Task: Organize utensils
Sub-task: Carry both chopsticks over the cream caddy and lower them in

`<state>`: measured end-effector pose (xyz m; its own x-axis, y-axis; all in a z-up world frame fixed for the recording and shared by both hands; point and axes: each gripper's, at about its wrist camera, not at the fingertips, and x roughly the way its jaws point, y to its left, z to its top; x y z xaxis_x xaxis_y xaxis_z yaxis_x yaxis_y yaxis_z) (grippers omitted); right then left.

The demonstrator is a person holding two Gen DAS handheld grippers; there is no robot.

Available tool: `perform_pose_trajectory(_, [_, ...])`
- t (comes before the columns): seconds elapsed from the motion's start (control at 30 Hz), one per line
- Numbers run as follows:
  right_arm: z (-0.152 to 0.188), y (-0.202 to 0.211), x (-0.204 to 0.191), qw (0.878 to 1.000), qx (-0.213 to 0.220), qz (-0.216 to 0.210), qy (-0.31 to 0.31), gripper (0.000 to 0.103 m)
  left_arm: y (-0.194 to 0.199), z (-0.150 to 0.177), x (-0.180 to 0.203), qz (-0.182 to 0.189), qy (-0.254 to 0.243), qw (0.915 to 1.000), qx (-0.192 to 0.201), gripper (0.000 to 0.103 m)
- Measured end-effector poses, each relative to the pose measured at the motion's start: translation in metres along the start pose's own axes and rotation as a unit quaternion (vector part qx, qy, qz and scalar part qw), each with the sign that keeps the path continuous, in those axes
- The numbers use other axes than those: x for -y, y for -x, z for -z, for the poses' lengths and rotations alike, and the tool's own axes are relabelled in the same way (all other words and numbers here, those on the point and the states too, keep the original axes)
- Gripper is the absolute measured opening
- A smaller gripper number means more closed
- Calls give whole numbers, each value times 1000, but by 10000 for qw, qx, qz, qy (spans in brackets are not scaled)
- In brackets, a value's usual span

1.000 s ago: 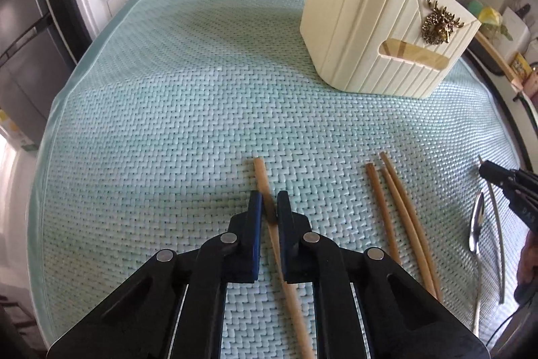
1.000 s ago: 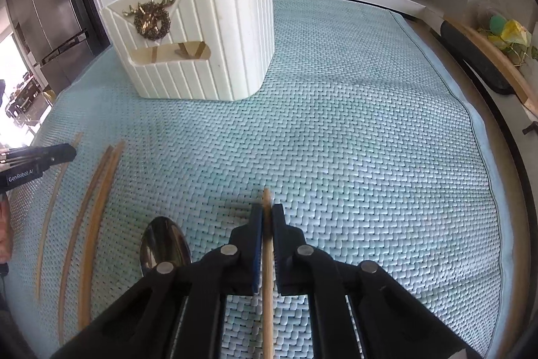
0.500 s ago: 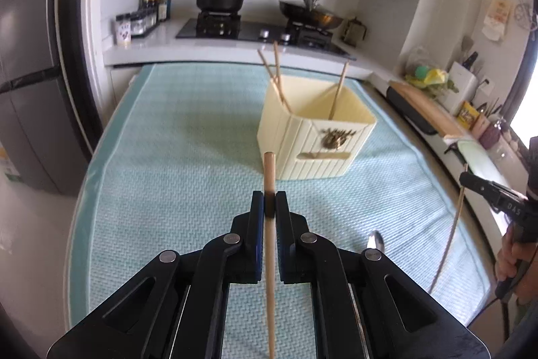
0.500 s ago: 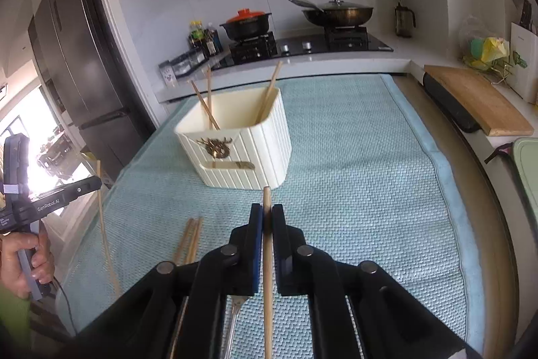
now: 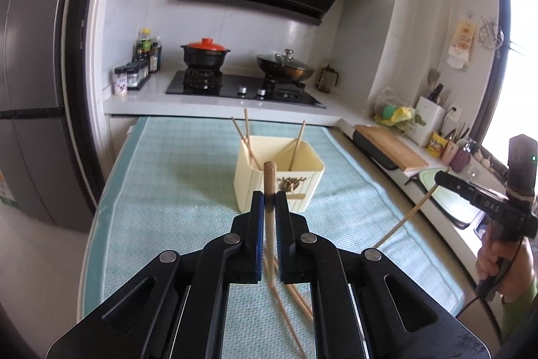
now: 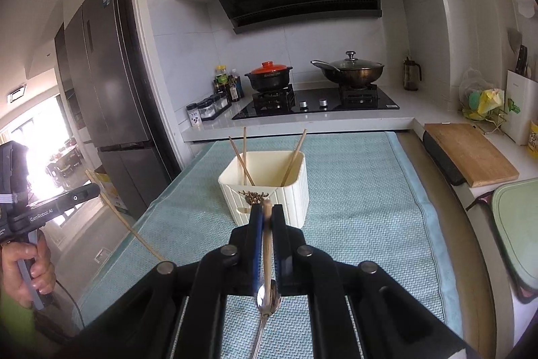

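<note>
My left gripper [image 5: 269, 195] is shut on a wooden chopstick [image 5: 269, 177] and holds it high above the table, pointing at the cream utensil holder [image 5: 279, 177]. My right gripper [image 6: 266, 209] is shut on another chopstick [image 6: 267, 234], also raised, with the holder [image 6: 269, 187] straight ahead. Three chopsticks [image 6: 243, 157] stand in the holder. Two chopsticks [image 5: 296, 295] lie on the mat below my left gripper. A metal spoon [image 6: 267, 301] lies on the mat below my right gripper. Each gripper shows in the other's view, the right one [image 5: 440, 179] and the left one [image 6: 92, 190].
A teal woven mat [image 5: 168, 190] covers the table. Beyond it is a counter with a hob, a red-lidded pot [image 5: 205, 54] and a wok [image 5: 285, 66]. A cutting board [image 6: 467, 153] lies at the right. A fridge [image 6: 107, 73] stands at the left.
Both grippers lifted their chopsticks off the mat and rose well above the table, backing away from the holder. The held chopsticks now hang free in the air.
</note>
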<state>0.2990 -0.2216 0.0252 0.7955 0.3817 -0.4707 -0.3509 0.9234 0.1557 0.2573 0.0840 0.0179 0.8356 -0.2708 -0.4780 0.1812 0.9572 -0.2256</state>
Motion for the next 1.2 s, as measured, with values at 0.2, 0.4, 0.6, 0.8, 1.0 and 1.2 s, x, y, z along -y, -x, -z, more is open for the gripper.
perform_pose_trajectory(0.2, [-5, 7, -8, 9999, 125, -2, 83, 6, 10, -3, 4, 28, -18, 9999, 118, 4])
perform_pose_trajectory(0.4, [-12, 13, -12, 9996, 259, -14, 139, 6, 10, -9, 5, 75, -5, 9998, 189, 4])
perform_pose_trajectory(0.6, [-32, 9, -18, 9988, 400, 0, 296, 6, 6, -30, 9, 143, -48, 9994, 317, 4])
perform_pose_trajectory(0.8, [-67, 3, -26, 9959, 732, 76, 529, 6, -3, -69, 16, 166, -153, 9979, 608, 4])
perform_pose_trajectory(1.0, [-111, -17, -32, 9924, 1044, 98, 648, 6, -32, -109, 23, 116, -212, 9959, 872, 4])
perform_pose_trajectory(1.2, [-144, -55, -38, 9891, 1254, 92, 767, 6, -89, -137, 22, 47, -236, 9968, 766, 4])
